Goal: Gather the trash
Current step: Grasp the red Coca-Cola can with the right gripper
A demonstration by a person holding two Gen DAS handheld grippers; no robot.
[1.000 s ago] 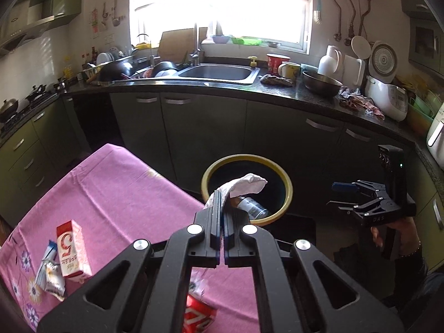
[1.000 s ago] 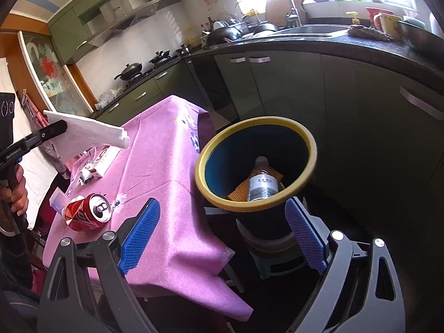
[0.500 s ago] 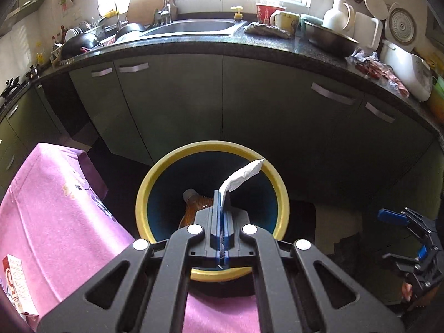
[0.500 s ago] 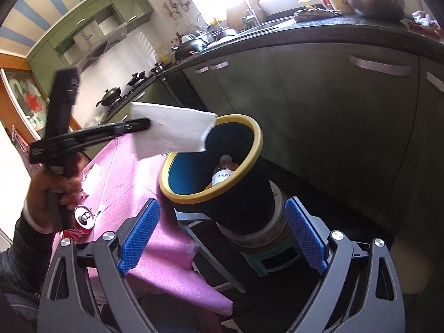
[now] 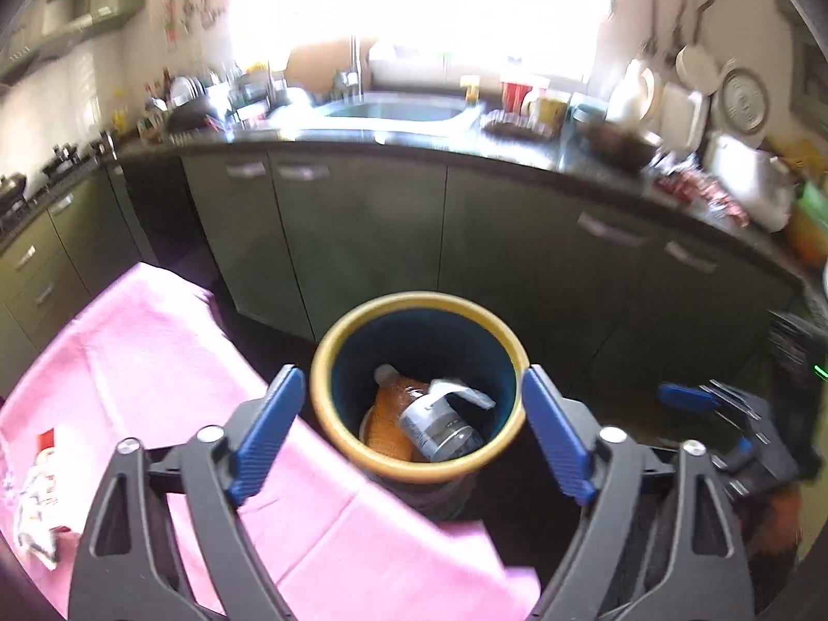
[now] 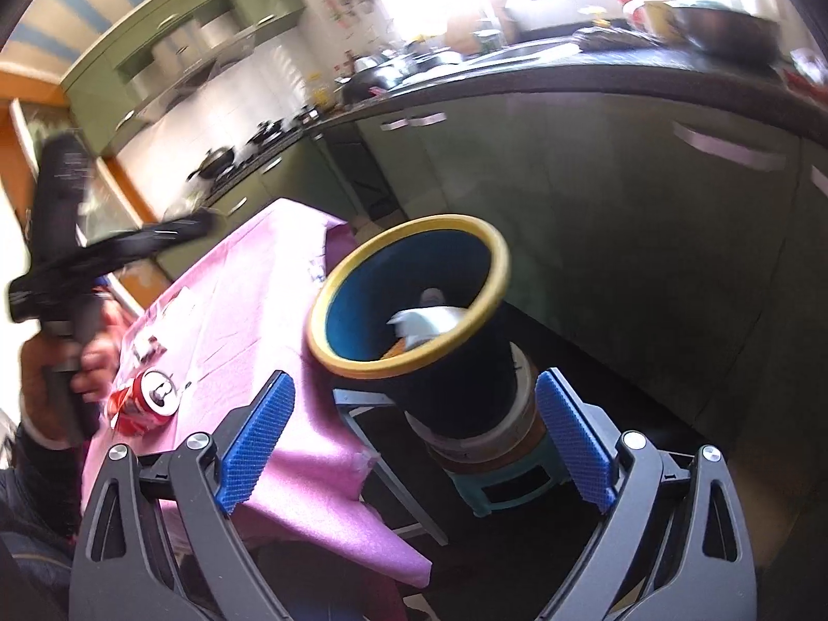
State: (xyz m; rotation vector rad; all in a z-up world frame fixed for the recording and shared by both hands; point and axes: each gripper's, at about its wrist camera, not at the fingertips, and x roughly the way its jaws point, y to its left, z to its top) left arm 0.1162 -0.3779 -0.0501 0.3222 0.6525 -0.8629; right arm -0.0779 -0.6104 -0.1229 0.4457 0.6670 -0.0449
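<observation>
Left wrist view: left gripper (image 5: 409,424) wide open, jaws just opened, nothing between the blue pads (image 5: 266,432). Straight ahead and below, the trash bin (image 5: 331,352) with the yellow rim, well clear of both pads. Inside it, white paper (image 5: 458,393) lying on top of a clear bottle (image 5: 440,427), with something orange (image 5: 388,422) beside the bottle. Pink cloth (image 5: 145,357) over the table to the left, with small wrappers (image 5: 31,497) near its left edge. Far right, blurry, the right gripper (image 5: 709,403), apparently open.

Right wrist view: right gripper (image 6: 414,437) wide open too, holding nothing, touching nothing. Bin (image 6: 497,279) ahead between the blue pads (image 6: 256,437), tilted in this view, sitting on a small stool (image 6: 497,491). White paper (image 6: 424,323) down inside the bin, near the rim. To the left, a hand (image 6: 46,378) holding the left gripper (image 6: 196,225) up over the pink cloth (image 6: 248,321), apart from the bin; too blurred here to see its fingers well. Red can (image 6: 145,403) lying on its side on the cloth, just beyond the left pad.
</observation>
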